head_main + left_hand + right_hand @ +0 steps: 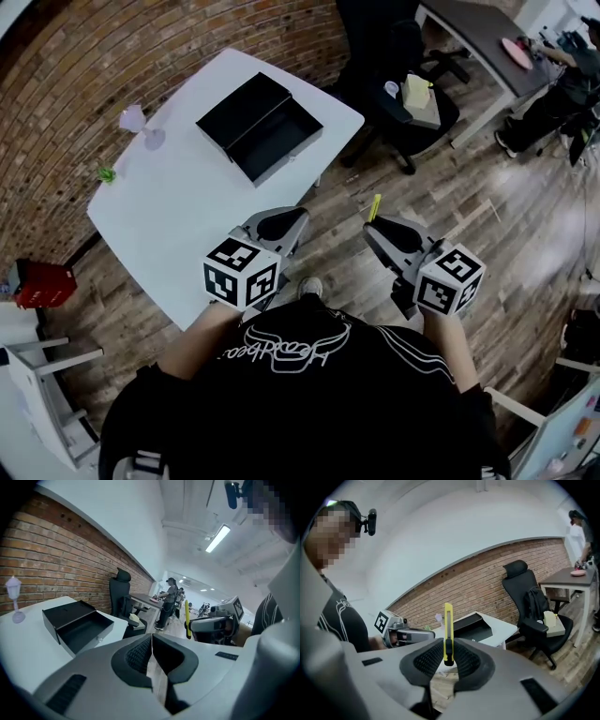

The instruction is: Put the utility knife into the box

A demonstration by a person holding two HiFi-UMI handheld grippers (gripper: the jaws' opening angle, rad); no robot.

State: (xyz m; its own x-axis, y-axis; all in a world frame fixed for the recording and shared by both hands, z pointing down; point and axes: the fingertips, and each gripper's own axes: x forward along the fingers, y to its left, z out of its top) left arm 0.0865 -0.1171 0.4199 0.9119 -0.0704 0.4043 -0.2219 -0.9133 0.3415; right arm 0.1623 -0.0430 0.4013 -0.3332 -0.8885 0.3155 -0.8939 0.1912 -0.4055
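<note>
Now one utility knife (pixel 448 625) is clamped in the right claw (pixel 449 649), left claw (pixel 152 645) together, one box (pixel 262 127) open.

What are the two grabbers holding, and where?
The right gripper pinches the yellow utility knife by its lower end. The left gripper is shut and empty.

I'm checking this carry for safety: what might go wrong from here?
The right tongs pinch the utility knife only near its lower end, so it may pivot or slip, and it is over the floor, not the table. The box sits by the table's far edge; a clumsy drop-in may shove it.
</note>
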